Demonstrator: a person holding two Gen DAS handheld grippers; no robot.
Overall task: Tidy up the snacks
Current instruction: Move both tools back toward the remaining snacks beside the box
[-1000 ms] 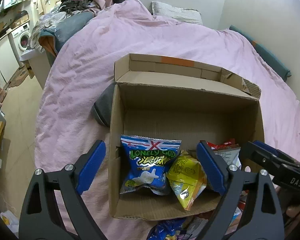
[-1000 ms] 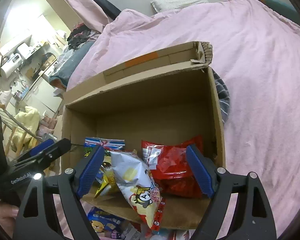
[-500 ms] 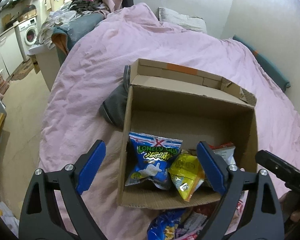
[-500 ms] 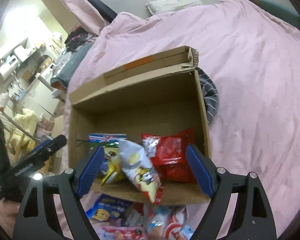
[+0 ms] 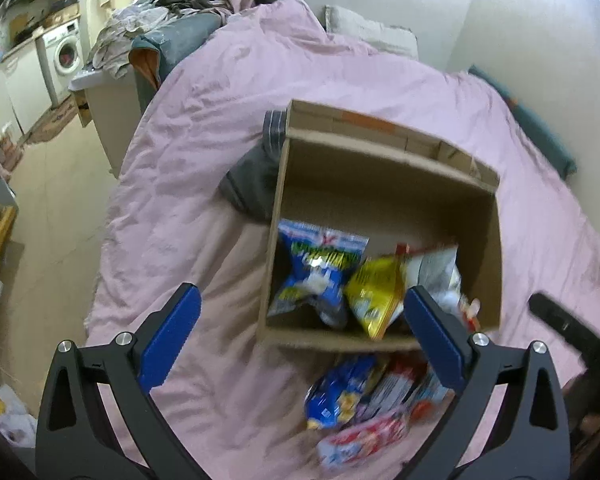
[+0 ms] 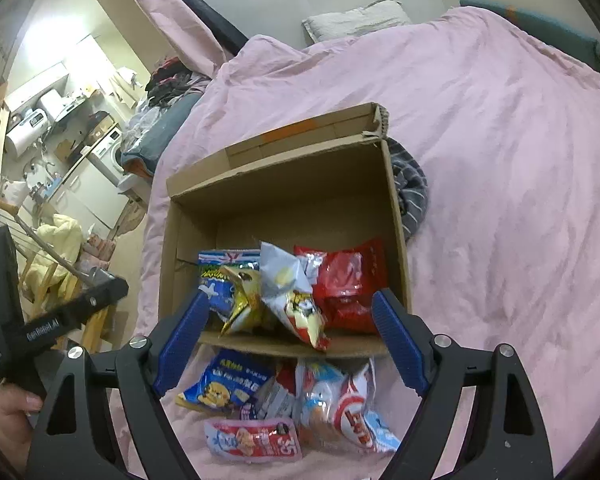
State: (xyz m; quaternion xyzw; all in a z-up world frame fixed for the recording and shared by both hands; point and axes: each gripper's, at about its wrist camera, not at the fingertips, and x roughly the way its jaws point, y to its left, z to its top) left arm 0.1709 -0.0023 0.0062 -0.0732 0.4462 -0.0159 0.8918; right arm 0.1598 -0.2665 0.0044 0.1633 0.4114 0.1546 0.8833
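Snack bags (image 6: 284,292) are sitting in the cardboard box (image 6: 396,216) while the left gripper (image 5: 300,336), jaws just widening, and right gripper (image 6: 288,340) are hovering spread and empty.

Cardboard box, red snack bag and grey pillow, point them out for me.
cardboard box (image 6: 284,196), right wrist view, on its inner back wall.
red snack bag (image 6: 350,280), right wrist view, on the bag's middle.
grey pillow (image 6: 356,20), right wrist view, on its top face.
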